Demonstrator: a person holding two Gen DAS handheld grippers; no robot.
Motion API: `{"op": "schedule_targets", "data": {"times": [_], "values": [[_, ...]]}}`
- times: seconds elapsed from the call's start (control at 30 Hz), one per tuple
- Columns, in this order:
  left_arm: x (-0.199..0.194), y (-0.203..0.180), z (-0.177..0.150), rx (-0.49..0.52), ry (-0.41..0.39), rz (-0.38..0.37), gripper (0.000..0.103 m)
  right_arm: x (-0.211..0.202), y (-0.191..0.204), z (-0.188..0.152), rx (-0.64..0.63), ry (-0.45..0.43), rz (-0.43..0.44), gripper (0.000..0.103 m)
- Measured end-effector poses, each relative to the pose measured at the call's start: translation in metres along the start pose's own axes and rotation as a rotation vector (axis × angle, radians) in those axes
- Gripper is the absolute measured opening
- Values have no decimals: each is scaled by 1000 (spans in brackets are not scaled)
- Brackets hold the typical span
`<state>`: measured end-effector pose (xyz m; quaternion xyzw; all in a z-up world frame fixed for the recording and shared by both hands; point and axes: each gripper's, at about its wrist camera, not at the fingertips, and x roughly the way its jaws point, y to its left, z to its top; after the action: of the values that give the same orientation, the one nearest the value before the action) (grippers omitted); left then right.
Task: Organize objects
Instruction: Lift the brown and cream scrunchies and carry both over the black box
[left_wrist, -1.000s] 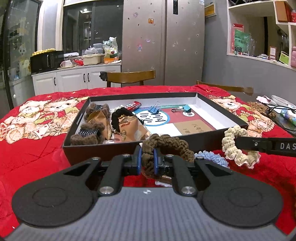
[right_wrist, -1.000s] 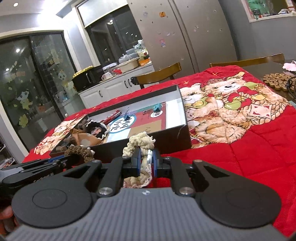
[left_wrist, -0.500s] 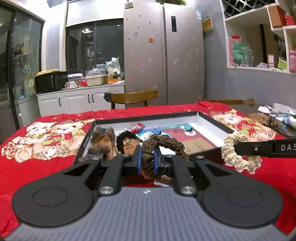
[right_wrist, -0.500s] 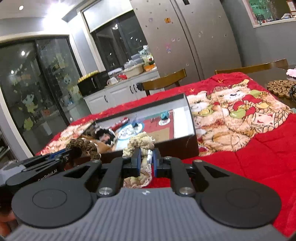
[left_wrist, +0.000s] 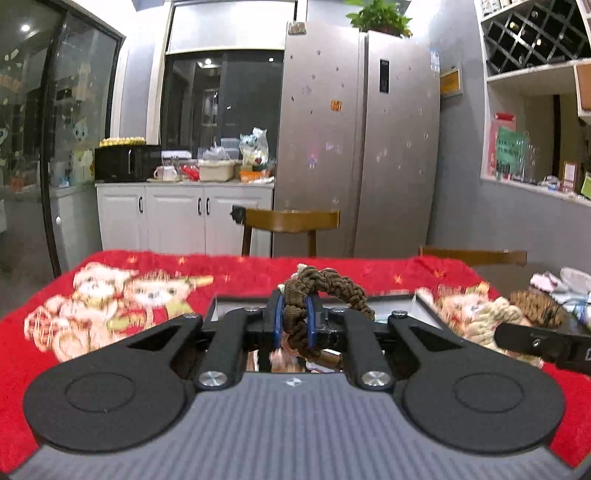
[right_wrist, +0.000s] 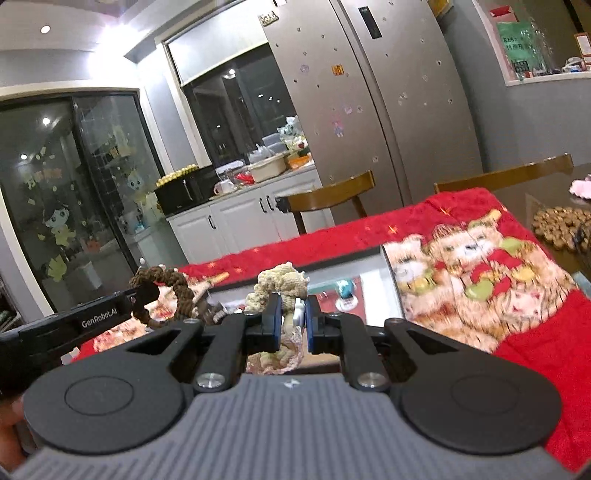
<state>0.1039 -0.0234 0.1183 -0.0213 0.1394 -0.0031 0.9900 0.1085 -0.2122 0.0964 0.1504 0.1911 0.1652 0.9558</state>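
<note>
Two crocheted hair scrunchies are up in the air, one in each gripper, above the near edge of a shallow black tray (left_wrist: 424, 301) that sits on a red plush tablecloth printed with teddy bears (left_wrist: 110, 306). The left gripper (left_wrist: 294, 321) has its jaws pinched narrow on a dark brown scrunchie of knobbly, rope-like yarn (left_wrist: 332, 286); its loop curls out to the right of the blue pads. The right gripper (right_wrist: 291, 321) clamps a cream scrunchie with a frilly, lumpy knit (right_wrist: 282, 282), part of which droops below the fingers.

I would judge the sorting well under way but unfinished: the tray already holds some small things, blurred here, among them what looks like a teal clip (right_wrist: 345, 288) on its pale floor, while both scrunchies are lifted and not yet set down. What seems left is to carry them over the tray wall and release them inside.

Both pieces look soft and stretchy, likely to sag or snag on a pad when let go. The tray wall is thin, straight and stiff.
</note>
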Motion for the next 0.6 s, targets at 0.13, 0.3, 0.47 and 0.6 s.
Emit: {"op": "schedule_targets", "data": {"times": [0.13,0.3,0.47,0.6], "values": [[-3,-6,25,-8,-31,-2,15,5,5,24,13,-18,8,15],[-3,-10,51,-38,-66,-13,15,13,7,53,38,-46,26,15],[4,-12,77,-38,-101,-14,15,22,4,74,50,-75,41,15],[13,-12,96,-57,-131,-18,15,32,-1,84,56,-90,51,15]]}}
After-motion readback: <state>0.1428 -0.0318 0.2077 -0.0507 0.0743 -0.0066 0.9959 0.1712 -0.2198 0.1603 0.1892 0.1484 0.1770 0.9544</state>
